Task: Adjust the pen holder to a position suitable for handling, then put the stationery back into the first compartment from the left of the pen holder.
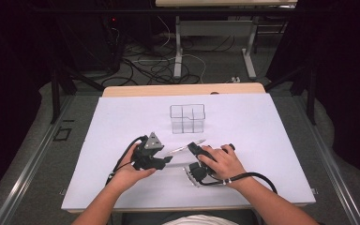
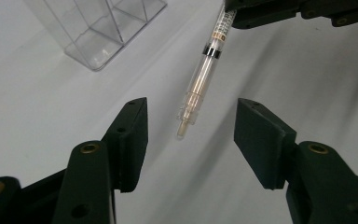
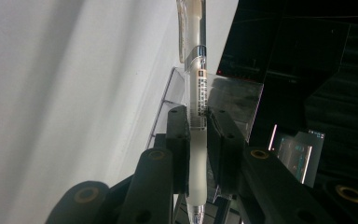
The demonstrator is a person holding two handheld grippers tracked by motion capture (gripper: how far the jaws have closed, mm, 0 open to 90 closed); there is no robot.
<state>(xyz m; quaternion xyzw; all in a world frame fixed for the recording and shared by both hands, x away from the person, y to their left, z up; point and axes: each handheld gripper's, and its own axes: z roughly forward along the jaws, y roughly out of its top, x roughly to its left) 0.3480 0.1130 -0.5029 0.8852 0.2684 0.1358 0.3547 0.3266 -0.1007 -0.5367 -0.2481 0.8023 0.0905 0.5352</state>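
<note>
A clear pen [image 1: 180, 149] with a pale grip is held level above the white sheet, with my right gripper [image 1: 193, 148] shut on its barrel. In the right gripper view the pen [image 3: 196, 93] runs up between the pads of that gripper [image 3: 198, 135], clip end away from me. My left gripper [image 1: 166, 160] faces it from the left. In the left gripper view the pen's free end [image 2: 200, 81] hangs between the jaws of this gripper [image 2: 191, 130], which stand apart and touch neither side. The right gripper's black fingers [image 2: 279, 11] show at the top there.
A clear plastic box with compartments [image 1: 187, 118] stands behind the grippers near the middle of the white sheet [image 1: 122, 122]; this box [image 2: 98, 28] is at the upper left of the left gripper view. The wooden table edge [image 1: 183, 89] is at the back, with cables on the floor beyond it.
</note>
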